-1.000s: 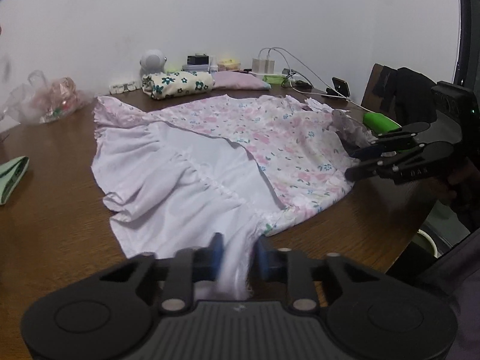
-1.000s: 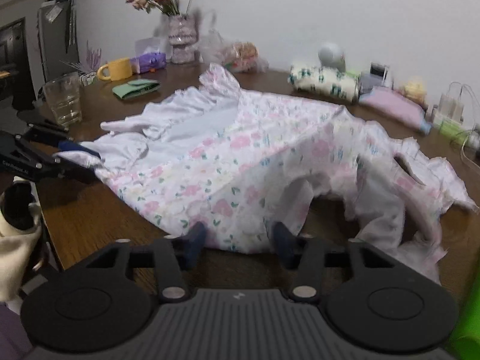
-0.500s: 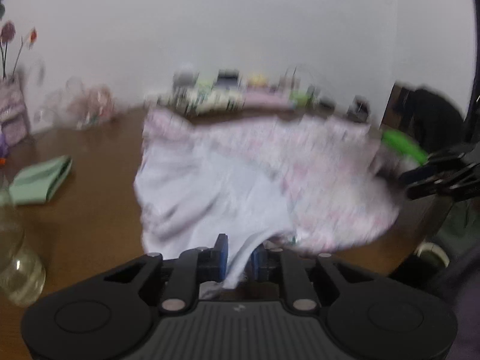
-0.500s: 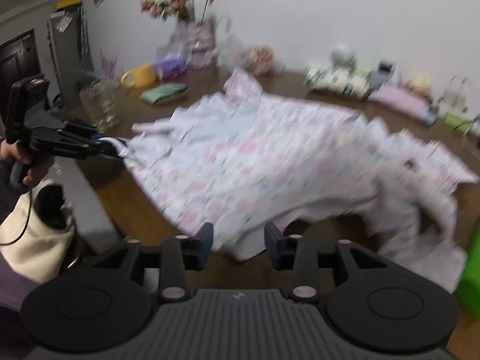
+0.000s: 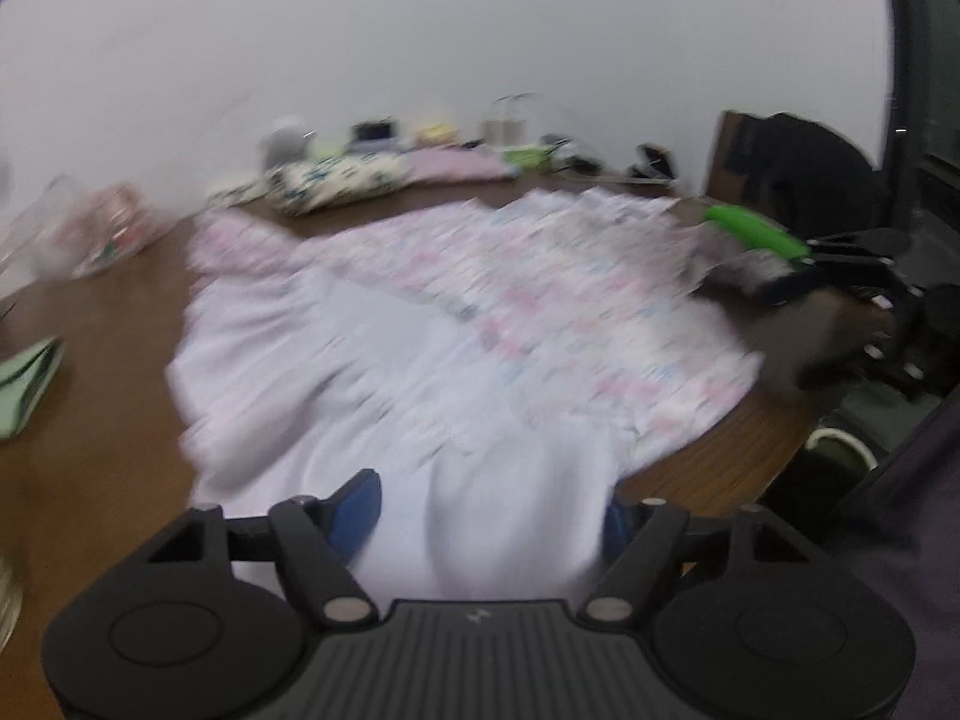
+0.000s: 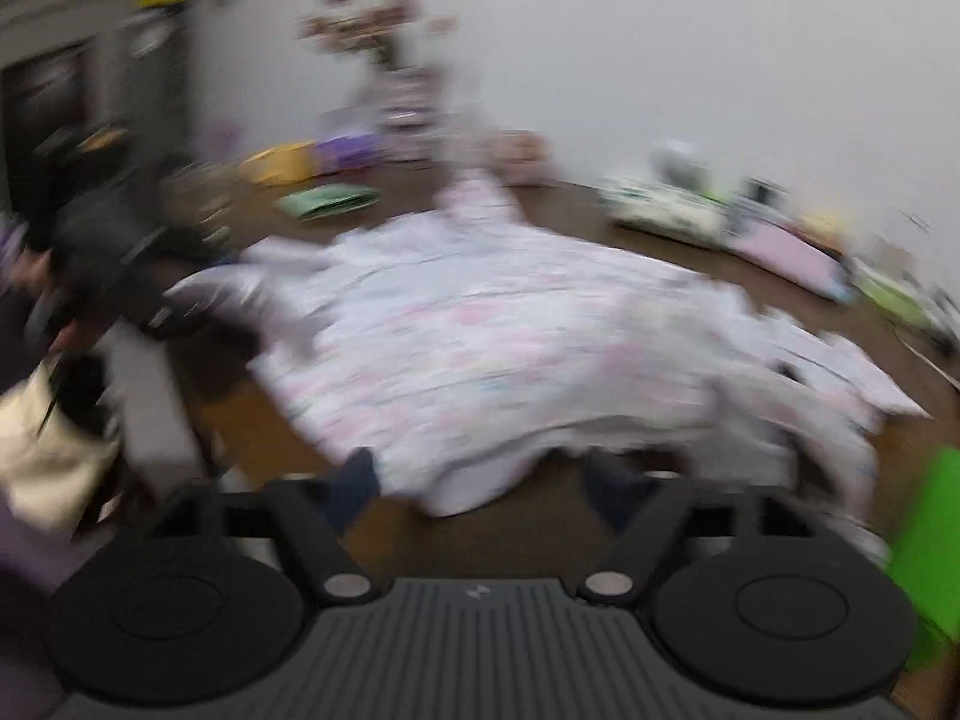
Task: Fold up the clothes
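Note:
A pink floral dress with a white lining lies spread on the brown wooden table. In the blurred left wrist view my left gripper is opening. The white hem lies loose between its blue pads, which do not press on it. In the right wrist view my right gripper is also opening wide at the dress, with the floral edge drooping between its fingers, unpinched. The right gripper also shows across the dress at the table's right side.
Folded floral cloth and pink cloth lie along the back wall among small items. A green folded cloth sits at the left and a green object at the right. A flower vase and a yellow mug stand far left.
Both pairs of jaws have spread wide. The left one has let go of the white hem it pinched, and the right one's fingers now stand clear of the floral edge. The dress lies a little flatter.

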{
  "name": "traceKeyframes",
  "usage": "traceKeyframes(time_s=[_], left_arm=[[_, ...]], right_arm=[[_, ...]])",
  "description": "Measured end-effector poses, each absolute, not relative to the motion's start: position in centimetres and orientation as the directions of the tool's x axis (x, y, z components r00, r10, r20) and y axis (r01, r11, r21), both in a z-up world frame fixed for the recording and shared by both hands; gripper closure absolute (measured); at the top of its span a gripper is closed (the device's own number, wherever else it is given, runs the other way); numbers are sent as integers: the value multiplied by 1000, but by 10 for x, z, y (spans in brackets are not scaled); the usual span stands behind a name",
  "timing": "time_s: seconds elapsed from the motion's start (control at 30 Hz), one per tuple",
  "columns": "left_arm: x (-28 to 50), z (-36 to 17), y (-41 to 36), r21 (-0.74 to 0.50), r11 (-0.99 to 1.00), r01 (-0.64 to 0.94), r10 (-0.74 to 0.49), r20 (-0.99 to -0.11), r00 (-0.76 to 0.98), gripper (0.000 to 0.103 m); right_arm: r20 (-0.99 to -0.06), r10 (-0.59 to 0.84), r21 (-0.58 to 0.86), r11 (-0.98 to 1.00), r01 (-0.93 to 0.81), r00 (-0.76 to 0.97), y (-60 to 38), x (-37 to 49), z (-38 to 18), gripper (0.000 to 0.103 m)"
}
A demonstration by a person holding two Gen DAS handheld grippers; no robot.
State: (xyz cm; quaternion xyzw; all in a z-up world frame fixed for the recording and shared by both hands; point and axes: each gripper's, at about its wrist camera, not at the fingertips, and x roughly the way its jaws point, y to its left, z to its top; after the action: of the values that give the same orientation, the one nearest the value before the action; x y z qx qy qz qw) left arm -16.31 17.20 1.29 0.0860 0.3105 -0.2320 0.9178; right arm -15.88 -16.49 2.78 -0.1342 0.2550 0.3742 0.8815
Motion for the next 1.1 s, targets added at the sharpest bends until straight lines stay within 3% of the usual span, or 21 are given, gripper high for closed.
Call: traceKeyframes(time_s=[0.17, 0.27, 0.37, 0.4, 0.43, 0.53, 0.63, 0.77, 0.83, 0.97, 1.03, 1.1], left_arm=[[-175, 7, 199, -16, 899, 437, -362, -587, 724, 33], [-180, 4, 204, -11, 896, 444, -374, -559, 740, 40], [-181, 4, 210, -37, 894, 446, -395, -534, 748, 71], [-179, 5, 213, -54, 892, 450, -408, -529, 744, 91], [-178, 5, 214, -66, 887, 457, -419, -530, 737, 99], [-185, 12, 218, -97, 863, 496, -472, -507, 721, 101], [-206, 32, 234, -185, 815, 549, -574, -389, 721, 101], [-194, 46, 254, -330, 814, 478, -565, -253, 785, 100], [-160, 48, 253, -416, 838, 354, -488, -278, 828, 100], [-83, 48, 220, -366, 914, 175, -338, -449, 827, 100], [-61, 46, 205, -288, 949, 124, -263, -518, 814, 85], [-60, 46, 201, -242, 961, 132, -243, -520, 819, 78]], right_arm=[[-545, 637, 10, 655, -756, 545, -155, -150, 20, 27], [-569, 634, 27, 651, -759, 524, -147, -140, 15, 42], [-559, 628, 24, 665, -746, 542, -144, -138, 11, 52], [-556, 624, 26, 673, -739, 549, -144, -139, 11, 67], [-554, 623, 37, 681, -732, 552, -145, -139, 11, 85], [-564, 643, 91, 672, -735, 518, -147, -140, 14, 88], [-556, 703, 147, 609, -780, 444, -153, -148, 24, 97], [-475, 759, 186, 582, -792, 446, -162, -144, 55, 99], [-451, 736, 200, 634, -747, 504, -159, -118, 65, 99], [-520, 550, 128, 807, -577, 653, -132, -47, 60, 100], [-590, 425, 120, 887, -446, 686, -125, -12, 46, 97], [-611, 375, 69, 902, -426, 697, -123, -6, 42, 95]])
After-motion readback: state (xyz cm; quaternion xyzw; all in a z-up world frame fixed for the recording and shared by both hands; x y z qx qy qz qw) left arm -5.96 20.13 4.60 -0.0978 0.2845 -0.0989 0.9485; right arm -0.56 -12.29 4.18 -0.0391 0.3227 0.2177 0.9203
